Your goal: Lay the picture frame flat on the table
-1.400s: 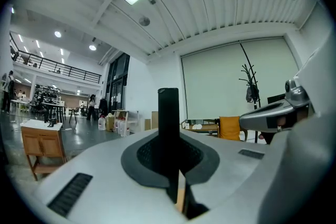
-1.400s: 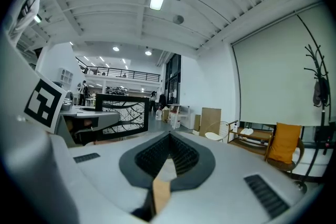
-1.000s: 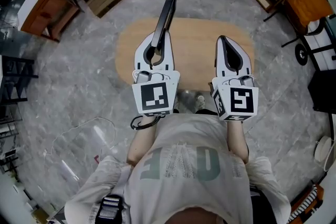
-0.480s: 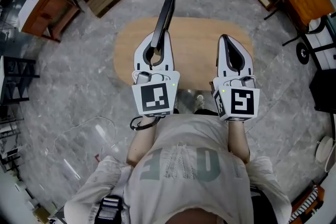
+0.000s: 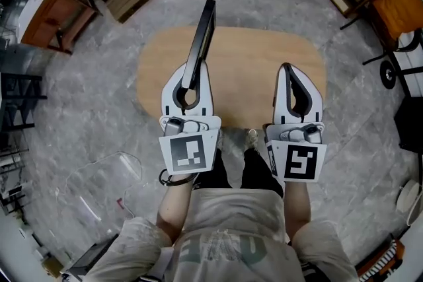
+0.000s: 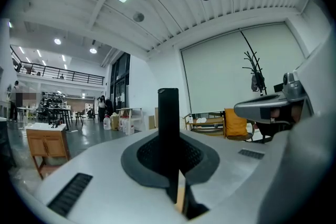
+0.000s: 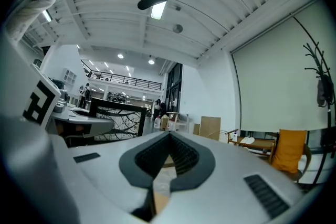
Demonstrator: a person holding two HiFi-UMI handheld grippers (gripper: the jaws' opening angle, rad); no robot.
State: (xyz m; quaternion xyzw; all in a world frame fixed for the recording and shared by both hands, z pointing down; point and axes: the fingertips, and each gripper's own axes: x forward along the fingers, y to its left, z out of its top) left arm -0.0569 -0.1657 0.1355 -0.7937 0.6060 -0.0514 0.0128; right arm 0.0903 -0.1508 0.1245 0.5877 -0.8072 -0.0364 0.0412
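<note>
Left hand-held gripper point(image 5: 190, 70): I find its jaws clamped on the picture frame point(image 5: 203, 33), gripping a thin black edge.
Right hand-held gripper point(image 5: 291, 72): at 3 o'clock of the left one, well apart from it. Jaws together, nothing between them.
Frame attitude: on edge, not flat. From the head view it runs as a narrow dark bar from the left jaws toward 12 o'clock, and its far end passes over the far rim of the table point(image 5: 251, 76).
Frame position: over the left half of the table. I cannot tell whether any edge of it touches the top.
Done so far: the frame is gripped and held over the table.
Left to do: in my judgement, most of the job. The frame has to be tipped over, lowered until its face lies on the top, and let go.
Head view only: the oval table, both grippers side by side, the frame's place over the top.
Left gripper view only: the pads bearing on the frame's edge, which rises dark between them.
Right gripper view only: the frame's broad face at 9 o'clock, with its branch print point(image 7: 121, 122).
</note>
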